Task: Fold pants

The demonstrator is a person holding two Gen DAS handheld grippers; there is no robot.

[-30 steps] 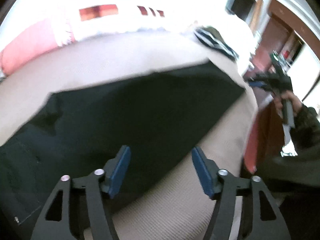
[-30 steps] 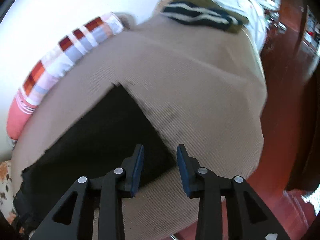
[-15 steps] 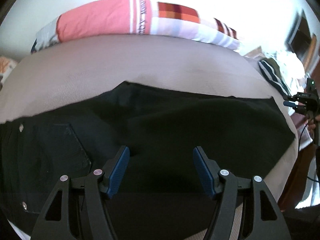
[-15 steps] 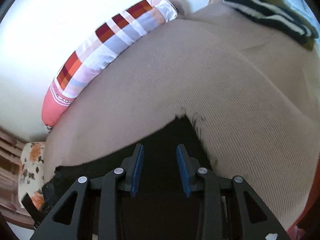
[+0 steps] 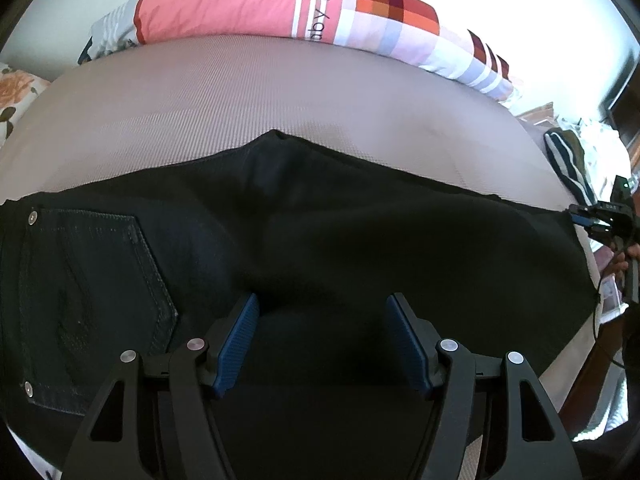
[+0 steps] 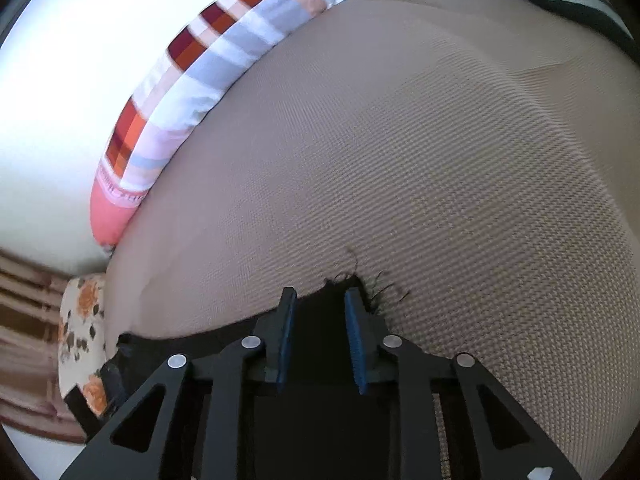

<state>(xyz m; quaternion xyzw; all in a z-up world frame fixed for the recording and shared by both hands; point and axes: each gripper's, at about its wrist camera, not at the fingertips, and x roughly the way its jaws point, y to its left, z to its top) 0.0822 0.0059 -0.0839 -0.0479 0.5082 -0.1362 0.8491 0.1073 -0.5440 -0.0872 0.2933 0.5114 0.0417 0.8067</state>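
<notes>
Black pants [image 5: 320,240] are laid flat across the tan bed [image 5: 240,96], waistband and back pocket [image 5: 92,292] to the left, frayed leg hem to the right. The left hand-held gripper [image 5: 322,344] is held above the pants mid-section with jaws spread wide, nothing held. The right hand-held gripper [image 6: 320,340] is positioned at the hem corner [image 6: 360,280], jaws partly open with black fabric seen between them; contact cannot be told. A patterned pillow [image 5: 280,8] is noted along the far bed edge.
</notes>
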